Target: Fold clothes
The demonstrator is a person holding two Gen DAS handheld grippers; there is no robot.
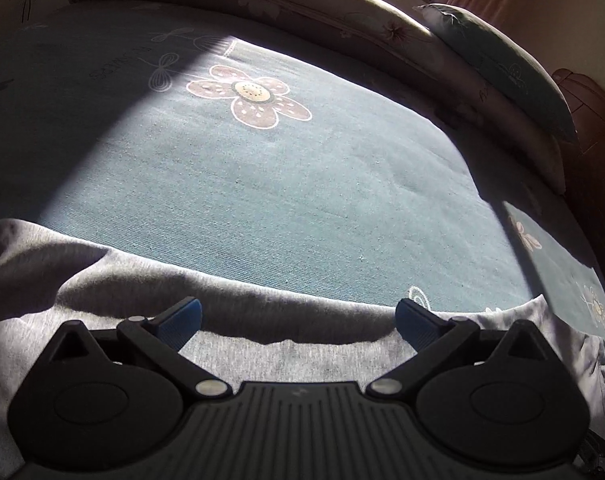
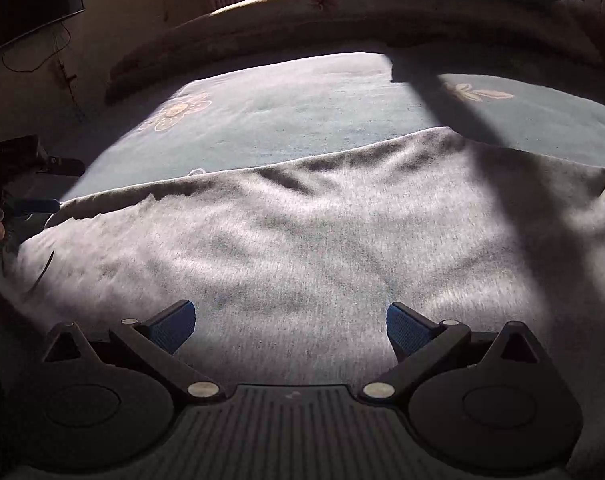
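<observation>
Grey garment (image 2: 302,240) lies flat under both tongs, long axis across; left tongs (image 1: 298,320) spread at its far edge, right tongs (image 2: 290,320) spread over its middle

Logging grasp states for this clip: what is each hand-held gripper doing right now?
Left hand-held gripper: open, holding nothing, over the edge of the grey garment.
Right hand-held gripper: open, holding nothing, above the same garment.
</observation>
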